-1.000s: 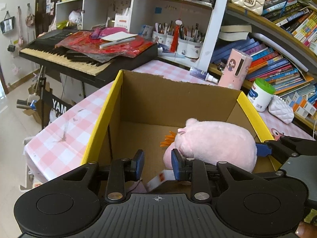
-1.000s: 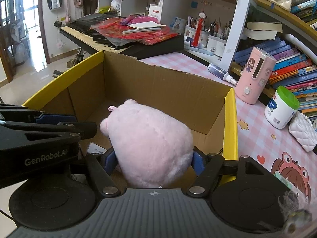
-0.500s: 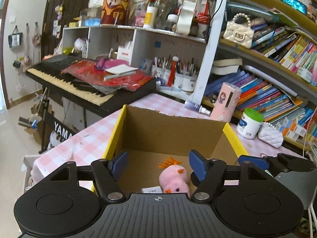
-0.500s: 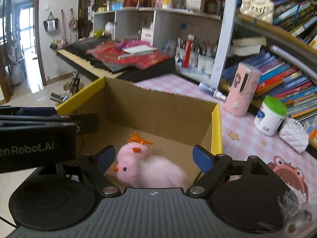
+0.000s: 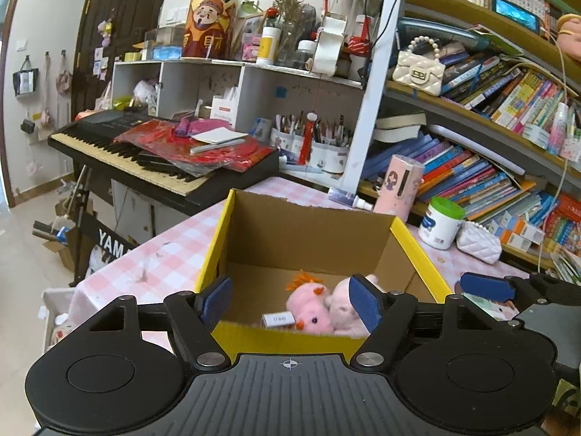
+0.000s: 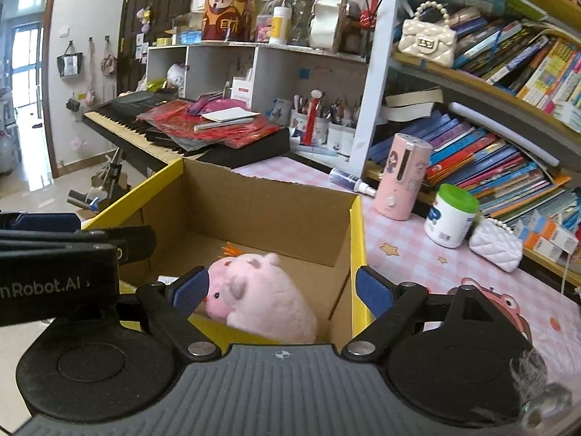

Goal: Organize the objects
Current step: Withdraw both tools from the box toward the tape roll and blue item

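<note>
1. The pink plush pig (image 6: 265,294) lies on the floor of the yellow-edged cardboard box (image 6: 357,225), beside a pink chick toy (image 5: 308,310).
2. The right gripper (image 6: 281,290) hangs over it at six o'clock, jaws just widened, clear of the pig.
3. The left gripper (image 5: 290,299), at the pig's nine o'clock, has also just spread and holds nothing.

The box's (image 6: 357,225) near wall and the right gripper body hide the pink plush's (image 6: 261,298) underside; small label print there is unreadable.

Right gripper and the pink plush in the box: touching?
Apart. In the right wrist view the right gripper stands open, pulled back above the box's near wall, while the pink plush lies on the cardboard box floor.
</note>
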`<act>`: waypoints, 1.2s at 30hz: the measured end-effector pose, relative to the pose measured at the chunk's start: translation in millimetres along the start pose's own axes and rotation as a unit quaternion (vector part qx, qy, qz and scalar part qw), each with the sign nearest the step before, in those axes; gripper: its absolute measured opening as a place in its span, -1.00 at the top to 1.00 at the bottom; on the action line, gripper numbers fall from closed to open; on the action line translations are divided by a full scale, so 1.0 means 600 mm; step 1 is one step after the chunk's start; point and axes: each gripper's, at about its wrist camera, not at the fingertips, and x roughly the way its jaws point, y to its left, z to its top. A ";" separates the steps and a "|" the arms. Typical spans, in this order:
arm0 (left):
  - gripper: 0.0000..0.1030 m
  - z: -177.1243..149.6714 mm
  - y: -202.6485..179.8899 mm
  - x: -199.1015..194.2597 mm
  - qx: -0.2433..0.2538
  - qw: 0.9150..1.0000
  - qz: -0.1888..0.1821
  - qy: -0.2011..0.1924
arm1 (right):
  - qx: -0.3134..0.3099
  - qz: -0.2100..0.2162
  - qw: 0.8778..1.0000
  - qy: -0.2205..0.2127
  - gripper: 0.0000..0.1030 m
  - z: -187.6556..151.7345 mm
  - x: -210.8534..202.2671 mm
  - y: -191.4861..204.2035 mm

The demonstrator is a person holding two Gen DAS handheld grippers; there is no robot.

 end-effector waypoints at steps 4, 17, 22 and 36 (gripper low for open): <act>-0.42 -0.018 0.002 -0.024 0.005 1.000 -0.004 0.001 | 0.003 -0.009 1.000 0.003 -0.72 -0.016 -0.026 0.012; -0.62 -0.078 0.004 -0.108 0.030 0.999 -0.013 0.022 | 0.047 -0.036 0.997 0.050 -0.76 -0.096 -0.111 0.040; -0.64 -0.096 0.000 -0.131 0.037 0.999 -0.020 0.028 | 0.061 -0.048 0.995 0.059 -0.76 -0.125 -0.142 0.045; -0.65 -0.139 -0.030 -0.157 0.065 0.994 -0.068 0.062 | 0.102 -0.092 0.987 0.088 -0.80 -0.192 -0.207 0.029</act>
